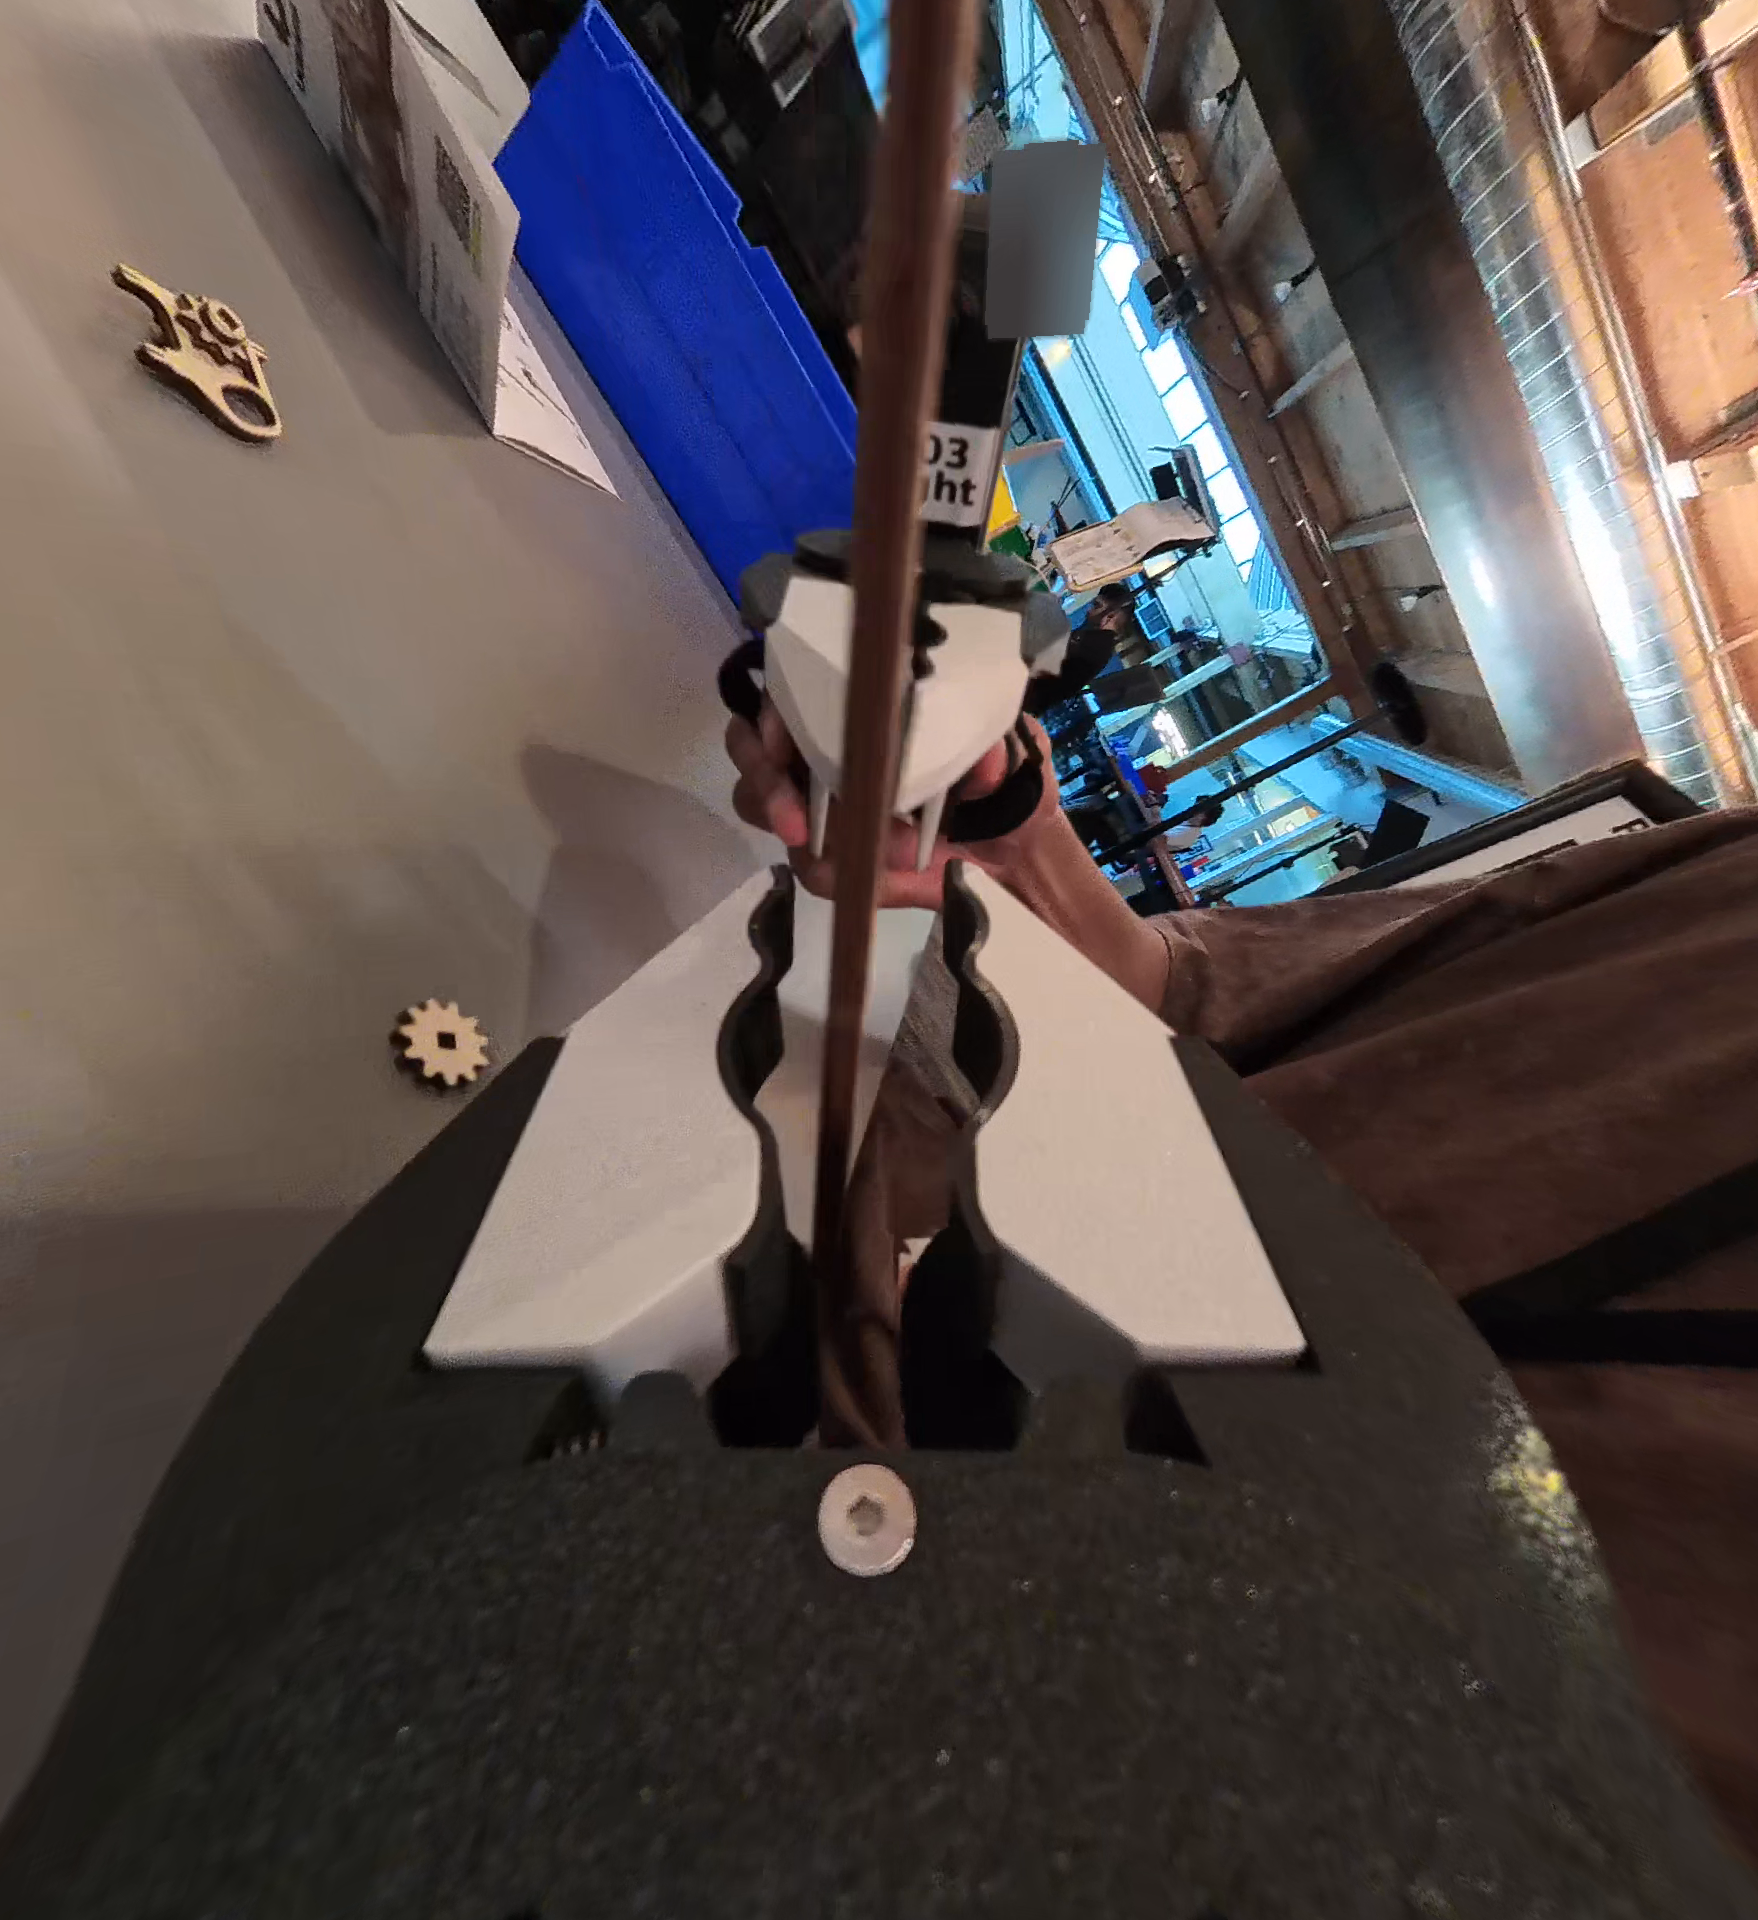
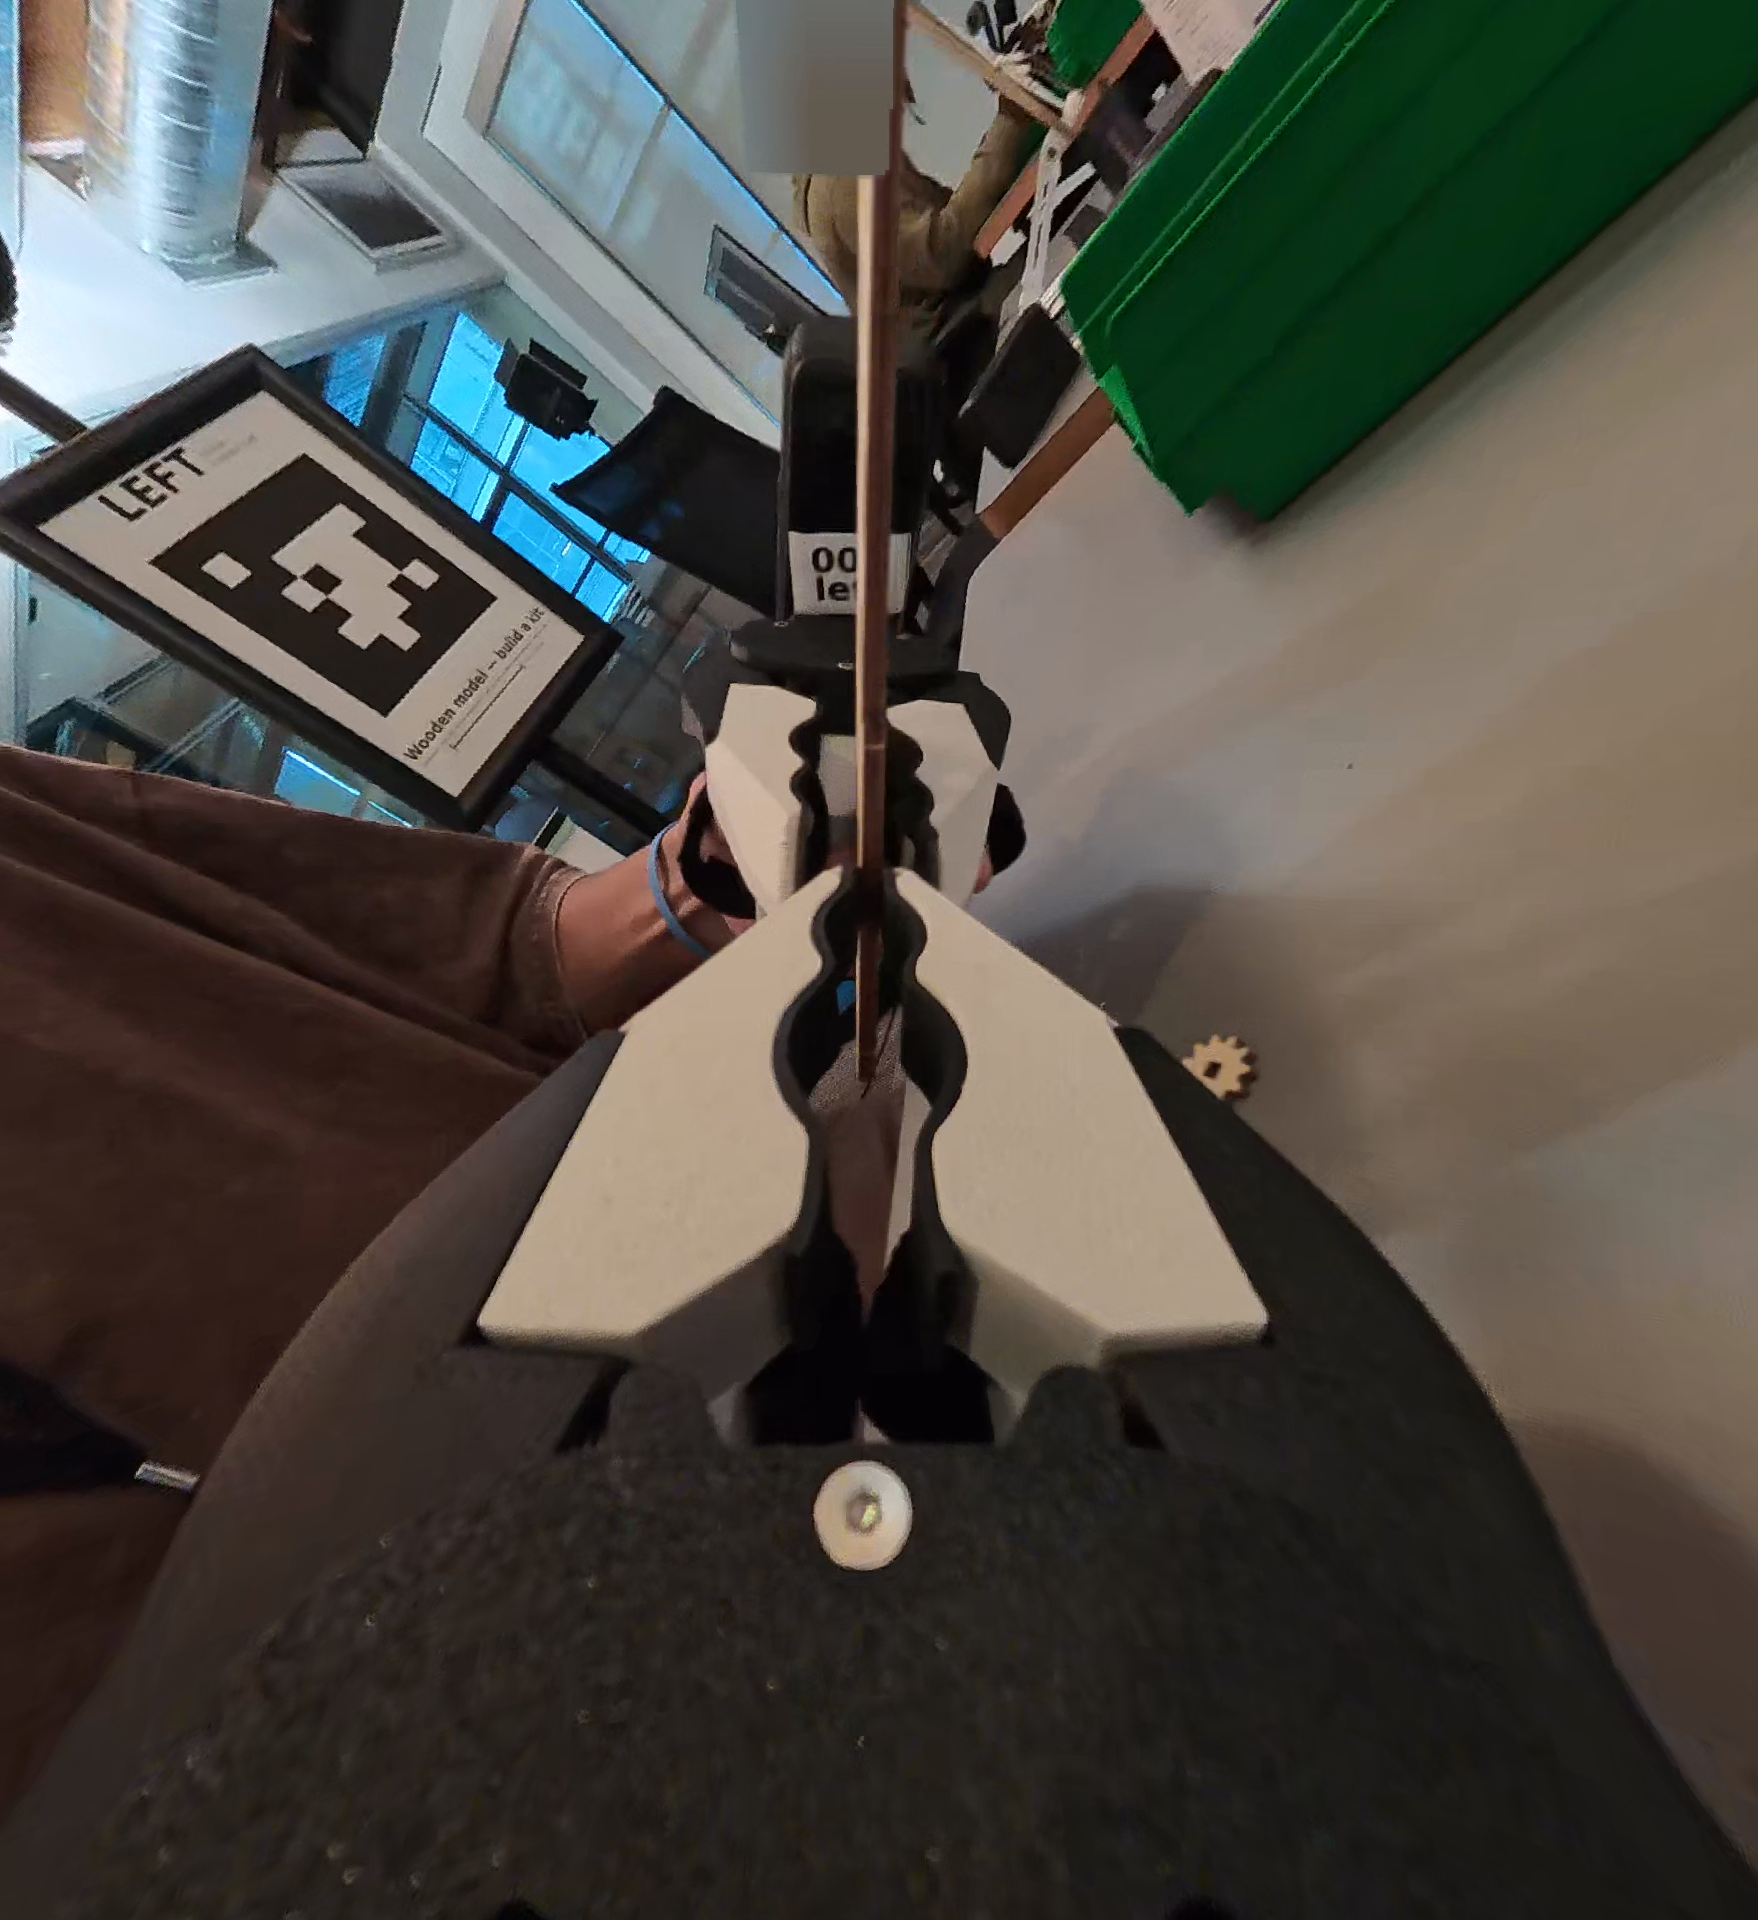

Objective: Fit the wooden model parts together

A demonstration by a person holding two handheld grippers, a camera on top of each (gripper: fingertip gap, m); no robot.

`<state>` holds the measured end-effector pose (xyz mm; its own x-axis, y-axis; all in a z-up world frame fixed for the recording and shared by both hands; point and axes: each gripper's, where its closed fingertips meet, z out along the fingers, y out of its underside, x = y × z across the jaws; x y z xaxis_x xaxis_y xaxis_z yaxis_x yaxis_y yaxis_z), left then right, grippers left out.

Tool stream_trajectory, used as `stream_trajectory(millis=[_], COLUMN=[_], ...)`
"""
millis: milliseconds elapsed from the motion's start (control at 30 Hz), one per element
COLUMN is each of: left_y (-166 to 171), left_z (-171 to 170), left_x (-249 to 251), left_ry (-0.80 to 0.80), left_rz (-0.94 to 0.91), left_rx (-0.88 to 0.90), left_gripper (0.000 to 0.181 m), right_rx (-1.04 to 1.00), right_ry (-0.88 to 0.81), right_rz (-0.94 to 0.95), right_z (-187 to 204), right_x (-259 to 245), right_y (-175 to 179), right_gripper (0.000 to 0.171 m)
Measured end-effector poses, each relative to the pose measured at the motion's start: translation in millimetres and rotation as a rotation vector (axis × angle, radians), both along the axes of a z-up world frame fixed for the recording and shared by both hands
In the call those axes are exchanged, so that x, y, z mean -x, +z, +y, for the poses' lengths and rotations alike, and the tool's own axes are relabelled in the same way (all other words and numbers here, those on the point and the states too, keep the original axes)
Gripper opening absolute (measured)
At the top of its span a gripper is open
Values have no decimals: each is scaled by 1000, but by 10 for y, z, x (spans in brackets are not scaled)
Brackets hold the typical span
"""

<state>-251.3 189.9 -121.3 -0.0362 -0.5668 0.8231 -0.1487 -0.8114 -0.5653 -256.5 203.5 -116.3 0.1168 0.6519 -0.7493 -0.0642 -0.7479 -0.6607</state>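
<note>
Facing each other above the grey table (image 1: 231, 727), the two grippers hold one thin wooden sheet (image 1: 890, 623) between them, and both cameras see this sheet only by its edge, as a dark brown line running up the middle of the picture. The left gripper (image 1: 859, 914) has its white fingers (image 1: 646, 1122) close around the lower part of the sheet, pinching it in the wavy dark gap. The right gripper (image 2: 870, 894) is pressed on the same sheet in the same way, its tips almost meeting at the front. In the left wrist view the right gripper stands just behind the sheet, carried by a hand (image 1: 781, 790) with a brown sleeve (image 1: 1477, 1039). On the table a small wooden gear (image 1: 441, 1042) lies near the left gripper, and a flat carved wooden part (image 1: 205, 353) lies well apart from it, near a white box (image 1: 418, 177) and a blue bin (image 1: 667, 312). In the right wrist view a green bin (image 2: 1374, 260) stands at the far side of the table, and a framed marker sign (image 2: 303, 592) stands behind the person's arm.
</note>
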Motion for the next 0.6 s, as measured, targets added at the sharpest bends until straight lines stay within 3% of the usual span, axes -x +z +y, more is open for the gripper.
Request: stream_trajectory(millis=[167,600], left_y=[-23,-107], left_z=[-107,-246], left_x=[-23,-12], left_ry=[-40,-97], left_rz=[26,107], left_rx=[-49,-185], left_gripper=[2,2], right_rx=[29,-20], right_ry=[0,122], right_rz=[51,-20], right_z=[-18,-190], right_x=[60,57], right_y=[42,-29], right_gripper=[2,3])
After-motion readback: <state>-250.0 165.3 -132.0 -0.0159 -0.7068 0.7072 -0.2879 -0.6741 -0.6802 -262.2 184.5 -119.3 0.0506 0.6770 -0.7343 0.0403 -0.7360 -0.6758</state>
